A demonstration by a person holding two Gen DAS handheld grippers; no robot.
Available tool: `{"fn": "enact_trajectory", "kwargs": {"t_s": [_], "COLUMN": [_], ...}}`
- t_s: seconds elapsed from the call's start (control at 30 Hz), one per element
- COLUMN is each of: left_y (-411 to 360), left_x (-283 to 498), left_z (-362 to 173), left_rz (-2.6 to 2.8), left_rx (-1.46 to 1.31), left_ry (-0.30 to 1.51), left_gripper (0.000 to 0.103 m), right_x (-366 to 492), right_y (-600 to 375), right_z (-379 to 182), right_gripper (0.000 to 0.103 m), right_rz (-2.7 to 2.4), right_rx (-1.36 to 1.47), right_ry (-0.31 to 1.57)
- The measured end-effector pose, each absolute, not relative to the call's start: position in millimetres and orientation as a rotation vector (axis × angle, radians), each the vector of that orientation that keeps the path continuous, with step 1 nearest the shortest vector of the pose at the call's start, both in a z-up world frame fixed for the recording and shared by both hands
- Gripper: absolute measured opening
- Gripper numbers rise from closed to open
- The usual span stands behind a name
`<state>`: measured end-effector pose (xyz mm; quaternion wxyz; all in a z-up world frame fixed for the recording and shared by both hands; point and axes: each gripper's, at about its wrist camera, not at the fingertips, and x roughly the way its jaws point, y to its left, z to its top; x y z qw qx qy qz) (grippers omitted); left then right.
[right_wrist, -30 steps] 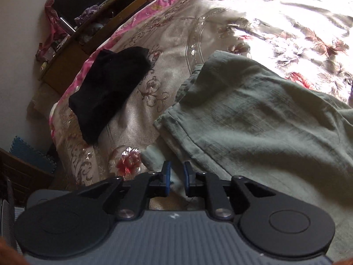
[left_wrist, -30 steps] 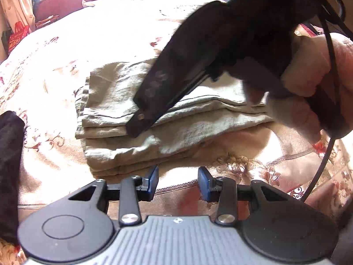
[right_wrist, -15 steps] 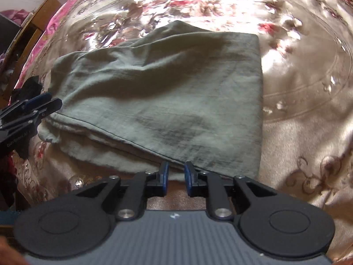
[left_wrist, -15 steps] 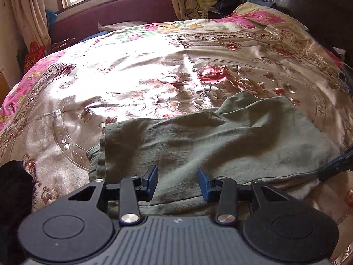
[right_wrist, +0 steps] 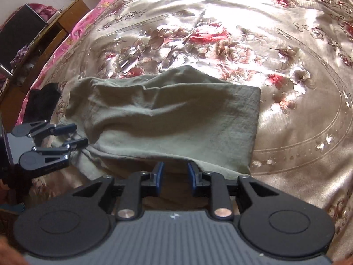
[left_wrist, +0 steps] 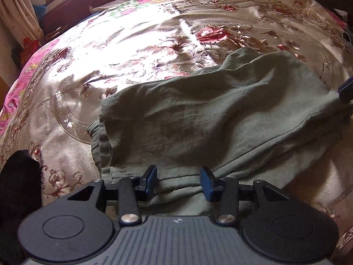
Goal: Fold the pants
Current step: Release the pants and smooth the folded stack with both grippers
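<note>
The grey-green pants (left_wrist: 209, 119) lie folded in several layers on the floral bedspread (left_wrist: 132, 44). They also show in the right wrist view (right_wrist: 167, 114). My left gripper (left_wrist: 178, 182) is open, with the near left edge of the stack between its blue pads. It also shows in the right wrist view (right_wrist: 75, 135) at the stack's left end. My right gripper (right_wrist: 174, 177) is open at the near edge of the pants, with cloth just beyond its tips. Its blue tip (left_wrist: 346, 88) shows at the right edge of the left wrist view.
A black garment (left_wrist: 19, 190) lies on the bed left of the pants, also in the right wrist view (right_wrist: 42, 101). A wooden cabinet (right_wrist: 33, 44) stands beside the bed at far left. A window and curtain (left_wrist: 24, 11) are behind the bed.
Both grippers have swung round to face the near edge of the folded pants. The right gripper's jaws have opened from nearly shut. The left gripper has moved in over the stack's edge.
</note>
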<state>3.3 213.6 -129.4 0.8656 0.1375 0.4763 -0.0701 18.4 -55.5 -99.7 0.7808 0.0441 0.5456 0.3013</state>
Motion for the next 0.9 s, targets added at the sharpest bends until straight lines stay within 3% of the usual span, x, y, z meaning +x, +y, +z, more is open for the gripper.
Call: {"fn": "enact_trajectory", "kwargs": {"t_s": [0.17, 0.3, 0.53, 0.63, 0.9], "left_y": [212.2, 199.5, 202.3, 222.9, 228.3], "left_x": [-1.9, 14.6, 57.2, 50.5, 24.9], "left_z": [-113.2, -104.0, -140.0, -146.2, -126.0], "left_rz": [-0.165, -0.179, -0.165, -0.129, -0.090], "left_rx": [0.294, 0.255, 0.272, 0.234, 0.218], "left_ry": [0.939, 0.836, 0.823, 0.858, 0.869], "left_gripper": [0.057, 0.058, 0.058, 0.061, 0.061], "right_x": [17.0, 49.6, 113.2, 129.9, 92.1], "right_y": [-44.1, -5.6, 37.7, 22.3, -79.2], "right_z": [-83.7, -102.8, -145.5, -154.3, -122.1], "right_gripper": [0.028, 0.031, 0.029, 0.024, 0.033], "right_rz": [0.732, 0.716, 0.656, 0.579, 0.365], "right_rx": [0.142, 0.143, 0.085, 0.096, 0.260], "right_ry": [1.120, 1.037, 0.992, 0.997, 1.058]}}
